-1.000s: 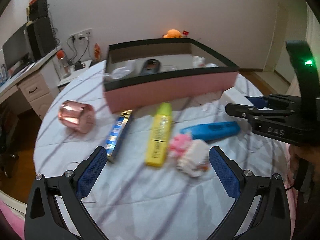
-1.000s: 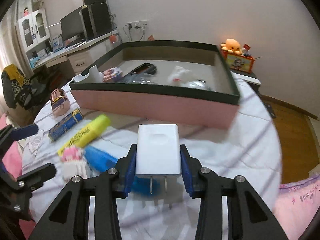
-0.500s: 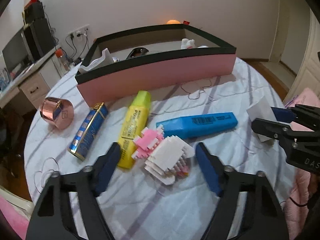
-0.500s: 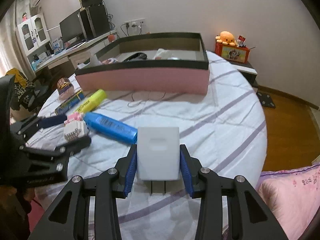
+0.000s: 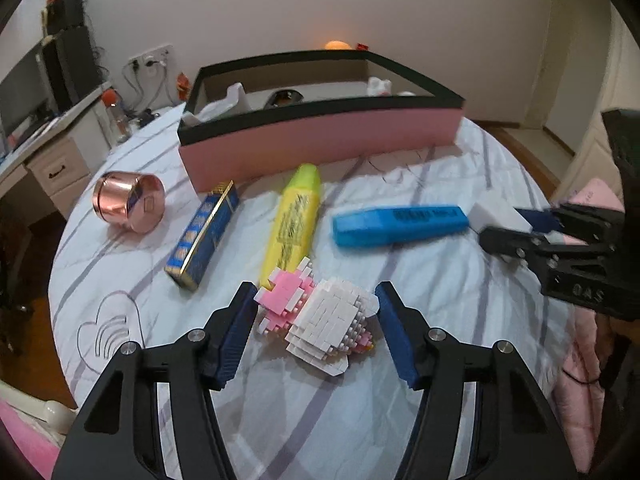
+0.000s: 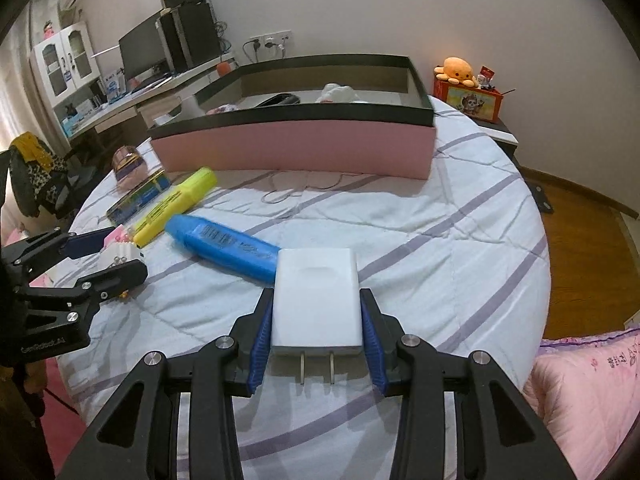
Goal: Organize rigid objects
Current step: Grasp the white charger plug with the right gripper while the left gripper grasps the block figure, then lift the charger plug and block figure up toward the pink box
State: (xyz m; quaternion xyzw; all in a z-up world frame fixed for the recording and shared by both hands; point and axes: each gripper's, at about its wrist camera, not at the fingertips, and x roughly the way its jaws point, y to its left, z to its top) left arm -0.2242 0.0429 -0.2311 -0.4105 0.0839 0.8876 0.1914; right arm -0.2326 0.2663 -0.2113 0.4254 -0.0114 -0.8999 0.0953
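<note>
A pink-and-white brick figure (image 5: 320, 320) lies on the round table between the fingers of my left gripper (image 5: 316, 312), which stands open around it. It also shows in the right wrist view (image 6: 118, 250). My right gripper (image 6: 316, 312) is shut on a white plug charger (image 6: 316, 296), prongs toward the camera, seen from the left wrist view too (image 5: 498, 216). A blue highlighter (image 5: 400, 224), a yellow highlighter (image 5: 294, 220), a blue-gold box (image 5: 204, 236) and a copper tin (image 5: 128, 202) lie on the table. A pink box with black rim (image 5: 320, 144) stands behind.
The pink box holds a dark object (image 6: 280, 100) and white items (image 6: 336, 92). A desk with monitor (image 6: 144, 56) stands far left. An orange plush (image 6: 458, 68) sits on a side table at right. The striped cloth (image 6: 440, 240) covers the table.
My left gripper has dropped low and narrowed around the brick figure. My right gripper, still holding the charger, has pulled back from the pink box toward the table's near right side.
</note>
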